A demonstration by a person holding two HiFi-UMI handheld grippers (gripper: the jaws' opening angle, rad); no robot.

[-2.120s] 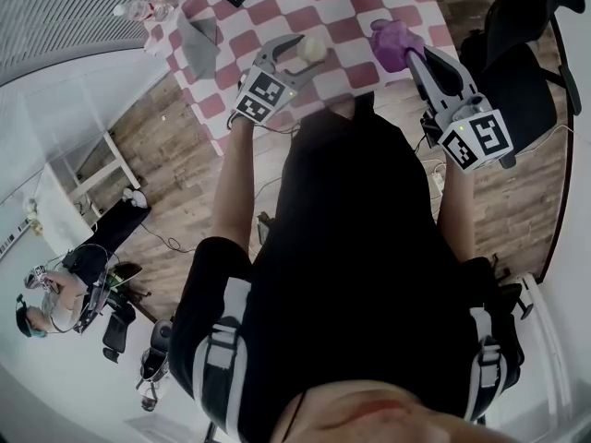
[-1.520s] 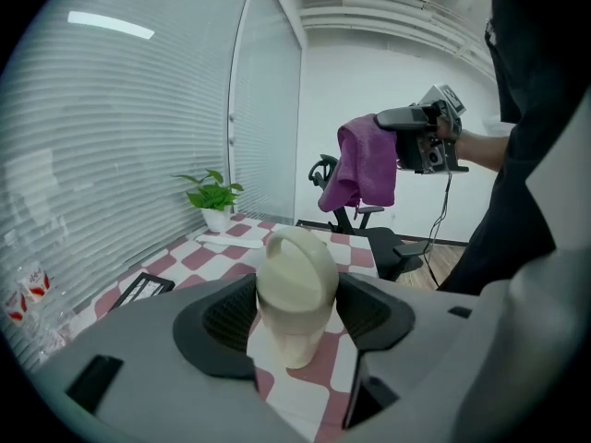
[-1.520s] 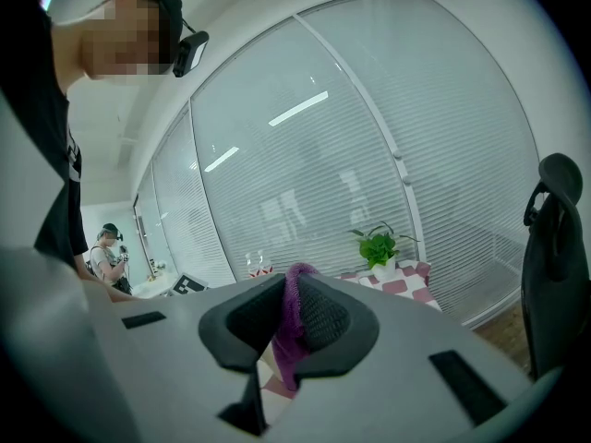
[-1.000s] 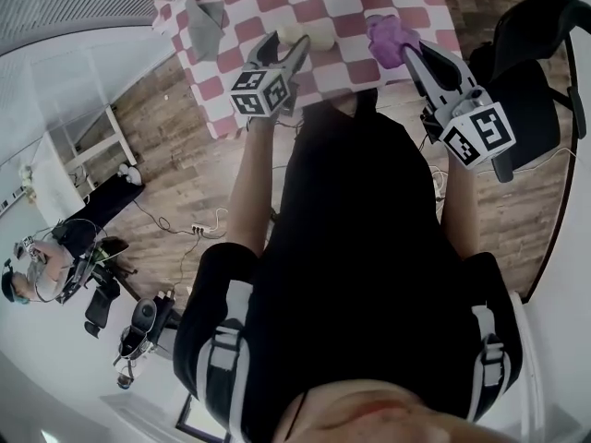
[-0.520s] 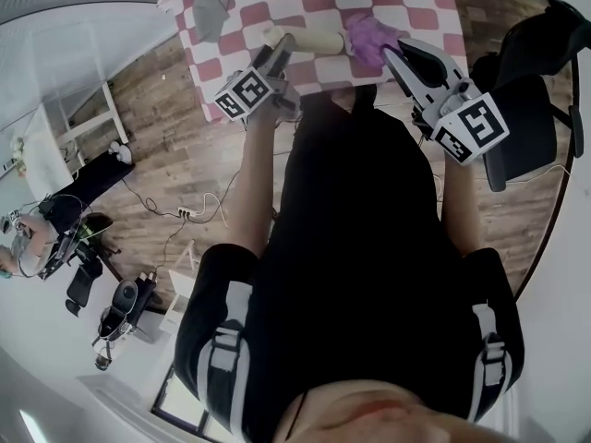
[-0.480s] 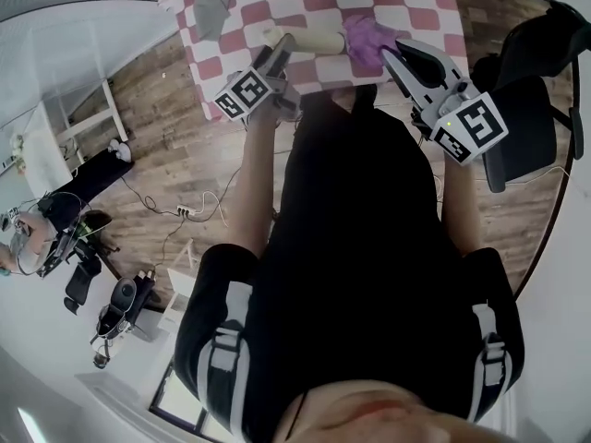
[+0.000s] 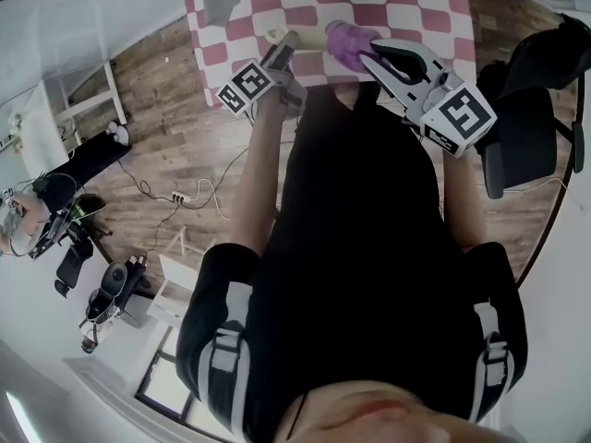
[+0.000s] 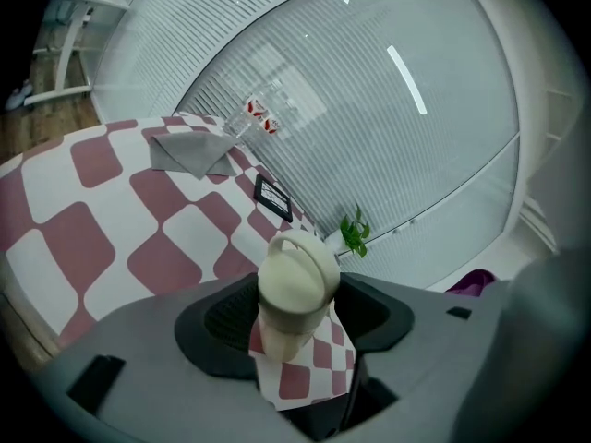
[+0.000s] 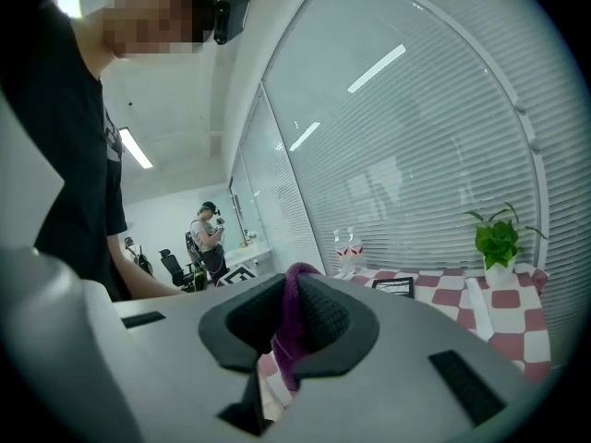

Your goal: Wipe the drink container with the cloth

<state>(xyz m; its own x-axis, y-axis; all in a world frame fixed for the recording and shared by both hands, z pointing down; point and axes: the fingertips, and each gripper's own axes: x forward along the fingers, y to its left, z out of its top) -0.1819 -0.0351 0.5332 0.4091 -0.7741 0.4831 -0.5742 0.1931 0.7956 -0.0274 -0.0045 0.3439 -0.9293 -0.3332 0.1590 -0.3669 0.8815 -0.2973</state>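
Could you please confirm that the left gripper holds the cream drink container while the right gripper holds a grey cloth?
Not quite: the right gripper holds a purple cloth, as the right gripper view shows. The grey cloth lies apart on the table. The left gripper does hold the cream drink container.
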